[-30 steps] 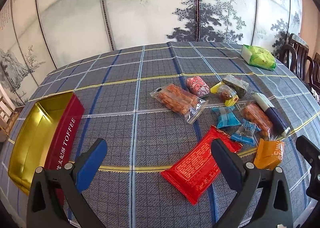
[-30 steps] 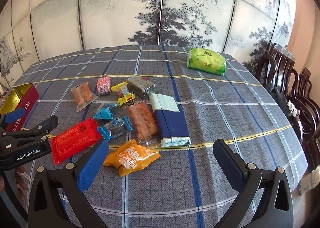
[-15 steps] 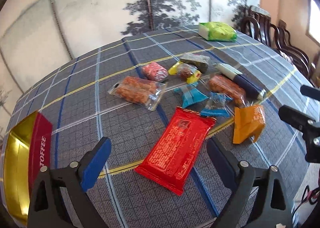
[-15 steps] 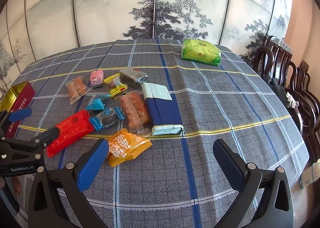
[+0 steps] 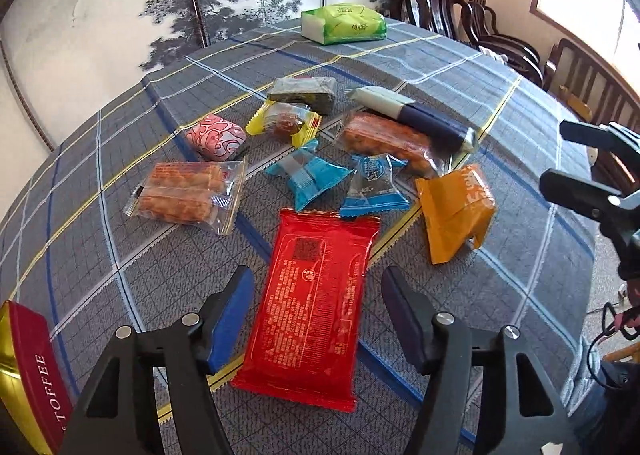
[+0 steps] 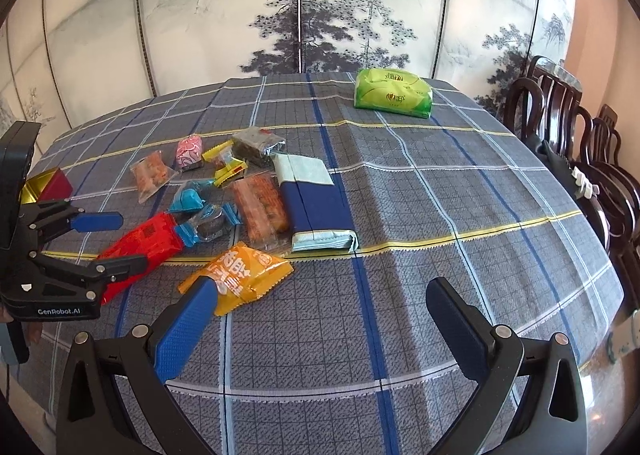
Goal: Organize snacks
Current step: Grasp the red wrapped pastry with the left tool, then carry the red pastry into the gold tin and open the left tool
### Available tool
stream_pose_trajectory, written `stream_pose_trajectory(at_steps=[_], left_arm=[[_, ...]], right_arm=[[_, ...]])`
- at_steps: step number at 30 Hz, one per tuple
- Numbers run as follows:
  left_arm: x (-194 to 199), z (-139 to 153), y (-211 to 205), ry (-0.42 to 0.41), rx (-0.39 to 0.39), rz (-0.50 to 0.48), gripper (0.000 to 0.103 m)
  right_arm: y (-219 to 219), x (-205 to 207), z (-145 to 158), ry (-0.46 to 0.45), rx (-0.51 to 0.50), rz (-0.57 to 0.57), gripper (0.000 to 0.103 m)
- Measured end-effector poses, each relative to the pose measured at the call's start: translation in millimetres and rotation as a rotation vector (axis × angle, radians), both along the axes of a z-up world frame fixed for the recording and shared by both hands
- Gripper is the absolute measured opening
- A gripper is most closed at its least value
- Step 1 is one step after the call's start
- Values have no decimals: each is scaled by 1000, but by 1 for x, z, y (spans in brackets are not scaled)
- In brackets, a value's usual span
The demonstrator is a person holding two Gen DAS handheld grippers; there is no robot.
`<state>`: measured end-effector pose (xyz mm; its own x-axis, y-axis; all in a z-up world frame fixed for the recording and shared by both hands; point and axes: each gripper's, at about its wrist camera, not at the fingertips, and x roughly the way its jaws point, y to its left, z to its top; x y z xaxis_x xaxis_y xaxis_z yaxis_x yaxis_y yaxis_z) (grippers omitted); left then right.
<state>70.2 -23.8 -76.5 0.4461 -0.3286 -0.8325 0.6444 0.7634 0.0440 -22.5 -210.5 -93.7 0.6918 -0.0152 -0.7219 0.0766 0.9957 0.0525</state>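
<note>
Table (image 6: 460, 191), plaid grey-blue cloth, fills both views; folding screen behind, chairs at the far side.

Red-and-gold TOFFEE tin (image 5: 28, 371) sits open at the left edge of the table, well apart from the snacks. Judged: the receptacle for sorting.

Snack cluster lies loose left of centre. Green pack (image 6: 394, 97) is alone at the far side. Blue-and-pale folded pack (image 6: 316, 207) is the largest item in the cluster.

Red flat packet (image 5: 316, 307) lies flat on the cloth, nearest the tin side. Orange packet (image 6: 236, 275) sits just beside it.

Left gripper (image 5: 318, 315) straddles the red packet across its width, pointing steeply down. Pads sit either side, small gap each side, not yet pressing. Jaws have just been closing on it. Judged: this packet goes first, as the nearest one to this hand.

Right gripper (image 6: 320, 319) spread wide, nothing between the fingers; left finger overlaps the orange packet in view, contact unclear.

Versus a second ago: left view rolled and came down nearer, packet now centred between the fingers. Right view barely changed.
</note>
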Motion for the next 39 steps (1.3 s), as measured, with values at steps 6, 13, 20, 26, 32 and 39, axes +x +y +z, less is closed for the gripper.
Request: stream_pose_trajectory(at_steps=[6,13,20,26,32,39], left_arm=[[3,-11,0,45,-33,-10,45],[-4,-5,4,53,-29,37,40],[-22,21,13,-13,-51,132,39],[-21,55,32,-139,-35,287,39],[-10,82,59,-220,-30,398,39],[-3,97,99,-261,-16,514,39]], right_arm=[[4,0,-3,8,-12,13,103],[6,-1,-6,22,-5,8,103],[14,-1,-4,15,-11,23,103],[17,-3,-9,29,-9,29,103],[17,-4,-10,40,-1,26,103],[23,-7,-6,29,-12,38,103]])
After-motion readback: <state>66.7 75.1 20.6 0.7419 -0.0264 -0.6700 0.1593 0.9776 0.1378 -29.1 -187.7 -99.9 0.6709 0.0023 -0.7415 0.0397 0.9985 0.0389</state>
